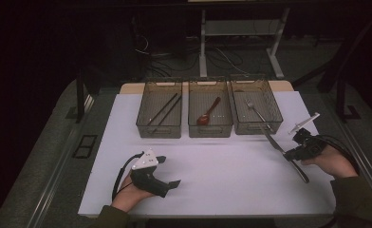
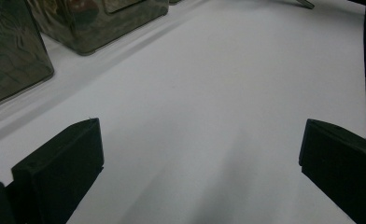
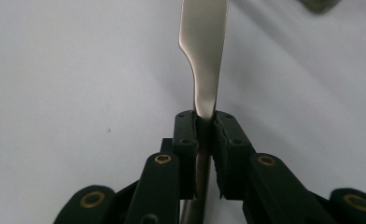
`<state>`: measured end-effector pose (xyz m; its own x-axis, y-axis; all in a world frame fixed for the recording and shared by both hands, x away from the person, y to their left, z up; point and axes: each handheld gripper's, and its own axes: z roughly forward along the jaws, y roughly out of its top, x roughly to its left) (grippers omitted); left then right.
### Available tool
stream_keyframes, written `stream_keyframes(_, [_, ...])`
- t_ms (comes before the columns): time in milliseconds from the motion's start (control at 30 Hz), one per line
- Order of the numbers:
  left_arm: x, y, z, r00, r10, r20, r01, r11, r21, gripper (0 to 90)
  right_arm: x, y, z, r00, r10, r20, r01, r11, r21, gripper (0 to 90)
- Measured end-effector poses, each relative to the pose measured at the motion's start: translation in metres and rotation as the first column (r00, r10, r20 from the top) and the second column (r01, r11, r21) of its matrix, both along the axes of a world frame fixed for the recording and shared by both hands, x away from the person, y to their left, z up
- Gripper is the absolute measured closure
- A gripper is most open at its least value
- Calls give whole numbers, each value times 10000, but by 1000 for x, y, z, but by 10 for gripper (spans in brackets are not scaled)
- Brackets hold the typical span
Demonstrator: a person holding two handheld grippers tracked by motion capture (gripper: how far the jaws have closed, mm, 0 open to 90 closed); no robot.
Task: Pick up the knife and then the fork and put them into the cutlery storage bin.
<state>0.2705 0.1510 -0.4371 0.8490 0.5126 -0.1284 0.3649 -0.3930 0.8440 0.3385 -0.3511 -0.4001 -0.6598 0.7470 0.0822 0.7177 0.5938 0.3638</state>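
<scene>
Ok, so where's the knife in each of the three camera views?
High view: the knife lies slantwise at the right, held in the right gripper, just below the rightmost bin.
Left gripper view: a thin grey sliver at the top edge, right of centre, is probably its end; too little to be sure.
Right gripper view: centre, its blade rising from the shut jaws.
Shared landmark: the white mat under it.

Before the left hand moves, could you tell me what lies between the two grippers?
Bare white tabletop separates the left gripper from the right gripper, seen in the high view.
</scene>
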Motion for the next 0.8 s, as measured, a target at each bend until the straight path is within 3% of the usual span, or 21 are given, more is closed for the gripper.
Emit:
stream_keyframes(300, [0,0,0,10000,-6,-10,6,10000,4,0,-6,-11,8,9940,-522,959,396,9908,1294,793])
stream_keyframes(633, [0,0,0,10000,-31,-16,31,10000,16,0,-8,-21,12,9846,-998,1433,596,9635,2610,794])
stream_keyframes(800, [0,0,0,10000,-57,-9,57,10000,32,0,-10,-25,13,9738,-1231,1914,530,9406,3354,794])
